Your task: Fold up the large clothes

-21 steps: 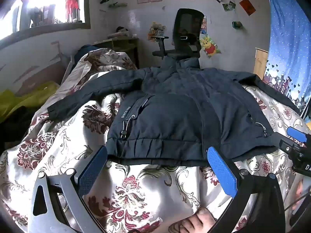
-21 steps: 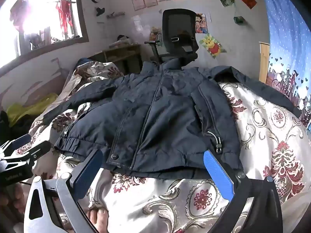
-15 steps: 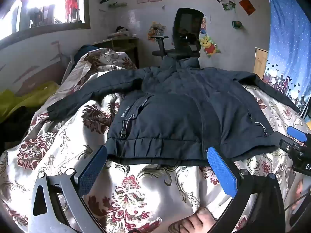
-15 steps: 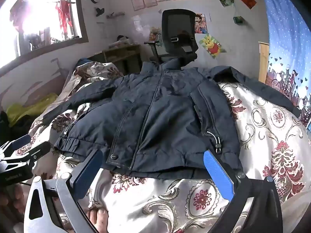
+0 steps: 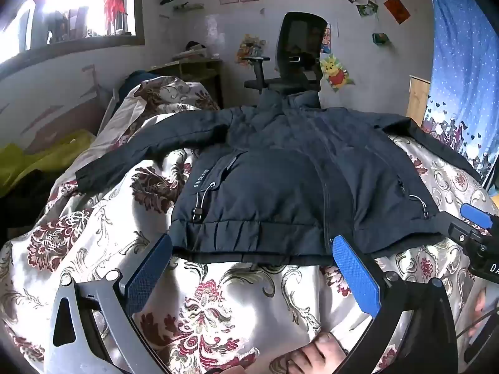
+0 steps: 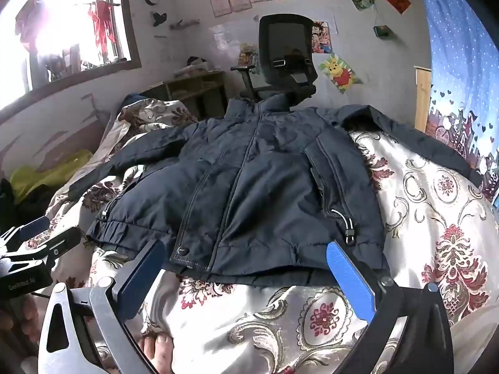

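The dark jacket [image 5: 280,180] lies flat on the flowery quilt [image 5: 218,296]. The left gripper [image 5: 249,268] and right gripper [image 6: 246,275], wide open and empty, should probably pinch its near hem evenly.

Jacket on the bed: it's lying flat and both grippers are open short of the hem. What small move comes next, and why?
Probably ease both grippers forward to the hem. The jacket lies spread and zipped with sleeves out; the left gripper and right gripper are open, empty, and just short of its bottom edge, so nothing is gripped yet.
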